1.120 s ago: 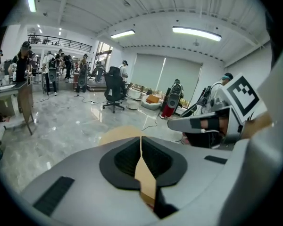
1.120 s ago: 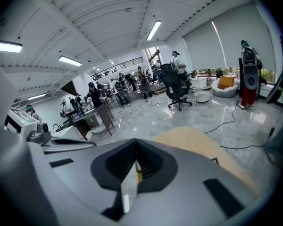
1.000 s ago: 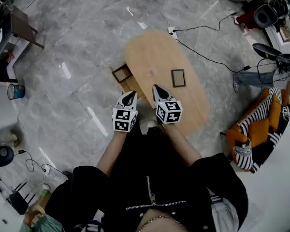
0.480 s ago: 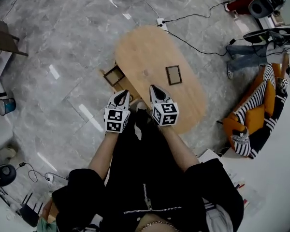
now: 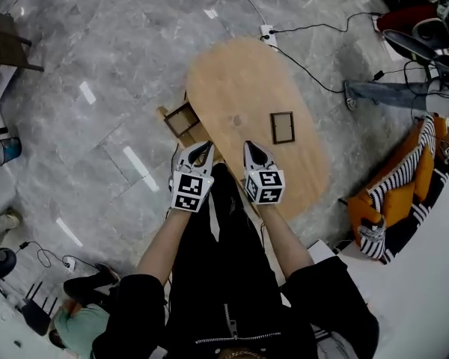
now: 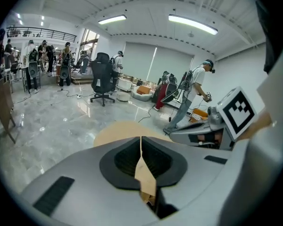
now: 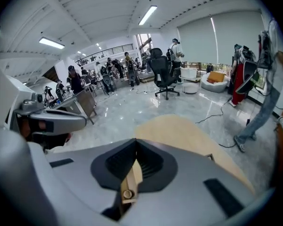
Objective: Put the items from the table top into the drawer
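A dark rectangular picture frame (image 5: pixel 282 127) lies flat on the oval wooden table (image 5: pixel 239 81), right of its middle. A small faint mark or object (image 5: pixel 237 120) sits near the table's centre. At the table's left side a wooden drawer (image 5: pixel 181 120) stands pulled out. My left gripper (image 5: pixel 203 148) hangs shut over the table's near left edge, just below the drawer, and holds nothing. My right gripper (image 5: pixel 251 146) is shut and empty over the near end of the table, left of and nearer than the frame. In the left gripper view the jaws (image 6: pixel 141 140) meet; in the right gripper view (image 7: pixel 136 142) too.
A cable and power strip (image 5: pixel 268 32) lie on the grey floor beyond the table. An orange and striped seat (image 5: pixel 404 185) stands at the right. A person's legs (image 5: pixel 374 92) are at the far right. Office chairs and several people fill the room's background.
Both grippers have sunk and drawn slightly nearer the table's near end, still side by side and shut. The head view has shifted a little.
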### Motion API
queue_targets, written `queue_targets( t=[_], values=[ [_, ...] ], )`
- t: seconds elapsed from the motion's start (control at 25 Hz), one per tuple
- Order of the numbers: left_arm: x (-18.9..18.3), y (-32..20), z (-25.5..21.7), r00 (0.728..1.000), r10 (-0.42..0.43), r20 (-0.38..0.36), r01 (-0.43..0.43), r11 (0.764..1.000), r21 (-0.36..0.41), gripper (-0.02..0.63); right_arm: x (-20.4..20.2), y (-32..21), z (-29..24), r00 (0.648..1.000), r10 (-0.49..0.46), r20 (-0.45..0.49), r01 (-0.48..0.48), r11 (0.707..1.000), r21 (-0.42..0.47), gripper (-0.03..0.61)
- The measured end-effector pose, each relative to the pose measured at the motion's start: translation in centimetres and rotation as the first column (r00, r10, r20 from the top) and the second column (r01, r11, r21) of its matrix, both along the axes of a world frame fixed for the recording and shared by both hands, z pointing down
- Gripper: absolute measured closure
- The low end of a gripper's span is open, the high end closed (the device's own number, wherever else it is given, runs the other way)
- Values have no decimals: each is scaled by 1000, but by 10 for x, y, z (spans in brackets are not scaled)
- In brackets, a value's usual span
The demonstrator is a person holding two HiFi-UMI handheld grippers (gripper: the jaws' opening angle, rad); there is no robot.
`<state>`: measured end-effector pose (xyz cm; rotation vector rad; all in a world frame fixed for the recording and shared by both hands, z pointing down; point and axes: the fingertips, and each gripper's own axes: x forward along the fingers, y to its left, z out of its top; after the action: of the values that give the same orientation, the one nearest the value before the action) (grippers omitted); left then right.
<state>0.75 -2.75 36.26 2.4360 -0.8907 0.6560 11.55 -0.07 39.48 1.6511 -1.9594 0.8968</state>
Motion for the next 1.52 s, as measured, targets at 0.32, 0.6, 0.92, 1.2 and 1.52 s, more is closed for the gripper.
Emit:
queue_targets(
  t=[0.32,0.6,0.92,1.2,1.52],
  values=[
    [-3,-20,63,996,-85,-13,84,996,-39,594,-3,-20,58,999,-32,-25,31,999,-32,566],
    [-5,-37,121,991,-132,2,132,990,-43,594,2,-43,105,998,-55,-45,54,998,-24,566],
    [-9,-42,182,990,-141,24,142,988,-57,594,9,-46,168,992,-89,-93,84,995,-60,565],
    [-16,-37,213,992,-110,55,113,992,-54,594,13,-45,211,981,-137,-139,127,989,-78,510],
    [-23,-16,230,993,-84,84,90,993,-71,594,-2,-52,240,942,-260,-213,236,963,-130,497]
  ],
)
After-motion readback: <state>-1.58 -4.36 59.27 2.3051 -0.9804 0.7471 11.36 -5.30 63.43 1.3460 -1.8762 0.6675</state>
